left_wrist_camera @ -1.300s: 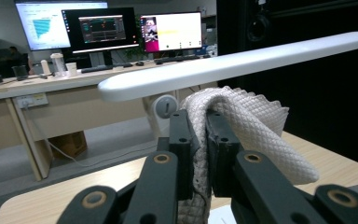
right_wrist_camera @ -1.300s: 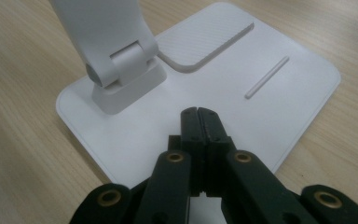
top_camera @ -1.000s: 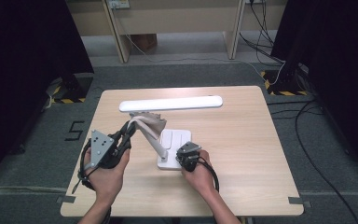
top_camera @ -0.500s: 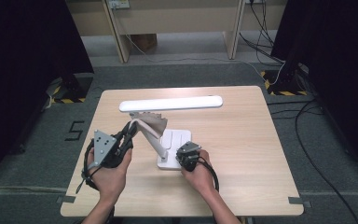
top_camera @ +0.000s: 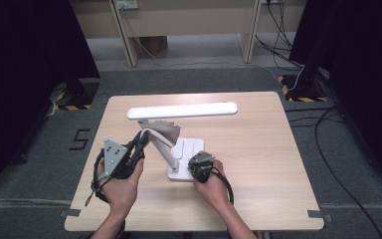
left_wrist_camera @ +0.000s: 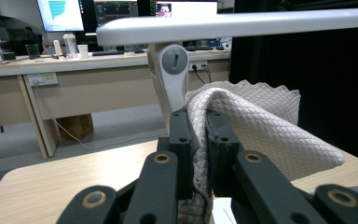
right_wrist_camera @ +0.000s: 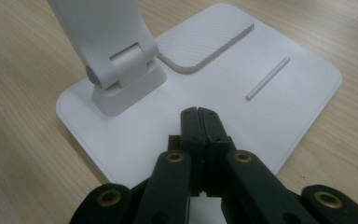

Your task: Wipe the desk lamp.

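Note:
A white desk lamp stands mid-table, with a long head [top_camera: 182, 110], a slanted arm [top_camera: 162, 148] and a flat base [top_camera: 188, 152]. A beige quilted cloth [top_camera: 162, 132] drapes over the top of the arm. My left gripper [top_camera: 140, 142] is shut on the cloth [left_wrist_camera: 256, 130], pinching a fold between its jaws just below the lamp's hinge [left_wrist_camera: 173, 59]. My right gripper [top_camera: 198, 168] is shut with nothing in it; its closed tips [right_wrist_camera: 200, 114] press down on the lamp base [right_wrist_camera: 279, 107] near the arm's foot [right_wrist_camera: 121, 74].
The lamp sits on a light wooden table [top_camera: 258, 149] with bare wood to the right and front. Beyond the far edge are wooden desk legs [top_camera: 124, 35], cables [top_camera: 298, 74] on a grey floor, and dark curtains at both sides.
My left gripper has shifted slightly up and right along the lamp arm with the cloth. The right gripper has stayed put on the base.

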A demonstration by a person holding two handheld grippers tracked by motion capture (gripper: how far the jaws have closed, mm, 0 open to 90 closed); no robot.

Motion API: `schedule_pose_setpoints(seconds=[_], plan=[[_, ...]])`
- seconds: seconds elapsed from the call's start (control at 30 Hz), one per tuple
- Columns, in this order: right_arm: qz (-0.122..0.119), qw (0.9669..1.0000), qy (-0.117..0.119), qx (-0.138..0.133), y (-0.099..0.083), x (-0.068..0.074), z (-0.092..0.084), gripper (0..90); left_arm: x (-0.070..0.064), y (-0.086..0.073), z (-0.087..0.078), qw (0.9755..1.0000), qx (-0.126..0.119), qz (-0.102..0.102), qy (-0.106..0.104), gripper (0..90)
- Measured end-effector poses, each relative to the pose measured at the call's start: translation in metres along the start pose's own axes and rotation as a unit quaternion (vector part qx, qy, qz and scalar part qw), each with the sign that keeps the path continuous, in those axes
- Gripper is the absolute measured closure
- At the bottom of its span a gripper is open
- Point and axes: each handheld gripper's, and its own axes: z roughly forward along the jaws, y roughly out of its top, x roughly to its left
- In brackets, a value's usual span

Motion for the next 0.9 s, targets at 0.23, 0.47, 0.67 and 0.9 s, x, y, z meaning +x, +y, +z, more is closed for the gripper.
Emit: schedule_pose_setpoints(seconds=[0.23,0.47,0.67,0.9], plan=[[0.0,1.0,0.002,0.0,0.0,0.001,0.0,90.0,0.0,-0.009,0.003,0.9999,0.013,-0.006,0.0,82.4],[0.0,1.0,0.004,-0.002,0.0,0.001,0.001,90.0,0.0,-0.014,0.006,0.9998,0.019,-0.01,0.0,82.4],[-0.002,1.0,0.004,-0.001,0.001,0.001,0.001,90.0,-0.001,-0.018,0.008,0.9997,0.023,-0.011,0.0,82.4],[-0.004,1.0,0.005,-0.002,0.001,0.001,0.001,90.0,-0.002,-0.024,0.01,0.9995,0.029,-0.01,0.0,82.4]])
